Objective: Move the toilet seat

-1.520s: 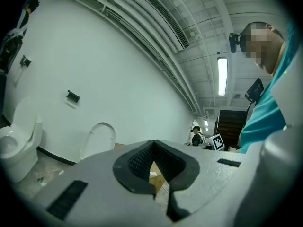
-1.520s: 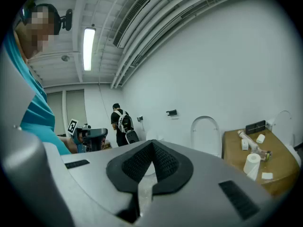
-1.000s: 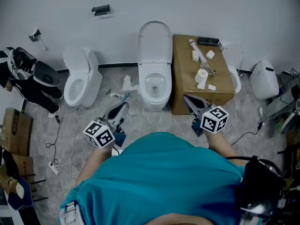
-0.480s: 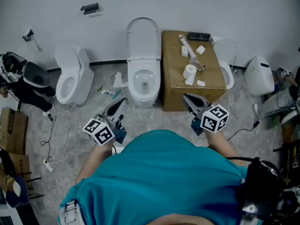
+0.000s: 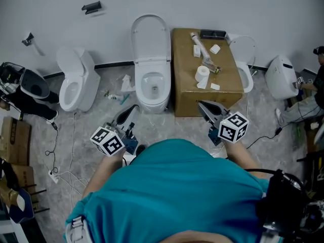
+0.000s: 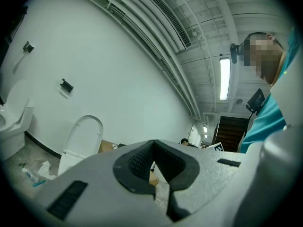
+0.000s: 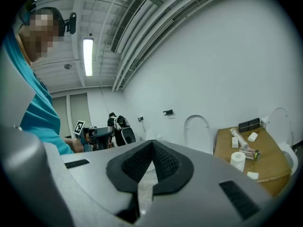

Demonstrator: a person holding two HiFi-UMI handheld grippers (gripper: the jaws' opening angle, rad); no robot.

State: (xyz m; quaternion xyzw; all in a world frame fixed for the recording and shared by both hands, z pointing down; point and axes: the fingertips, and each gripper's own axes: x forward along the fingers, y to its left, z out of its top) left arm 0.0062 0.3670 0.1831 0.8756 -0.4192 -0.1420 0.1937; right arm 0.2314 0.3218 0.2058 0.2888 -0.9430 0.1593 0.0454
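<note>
Head view: toilet seat point(image 5: 150, 37) stands raised behind its bowl point(image 5: 152, 101), long axis toward the wall point(image 5: 243, 4). Cardboard box point(image 5: 187, 75) hugs the bowl's right; floor point(image 5: 167, 124) before it lies open. Left tool point(image 5: 133, 109) and right tool point(image 5: 201, 105): closed, empty.

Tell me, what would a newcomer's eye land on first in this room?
Most likely the white toilet in the middle against the wall, lid raised, flanked by a second toilet on its left and a cardboard box littered with small parts on its right. Nearer the camera, a person in a teal shirt holds the left gripper and right gripper, both shut and empty, each bearing a black-and-white marker cube.
</note>
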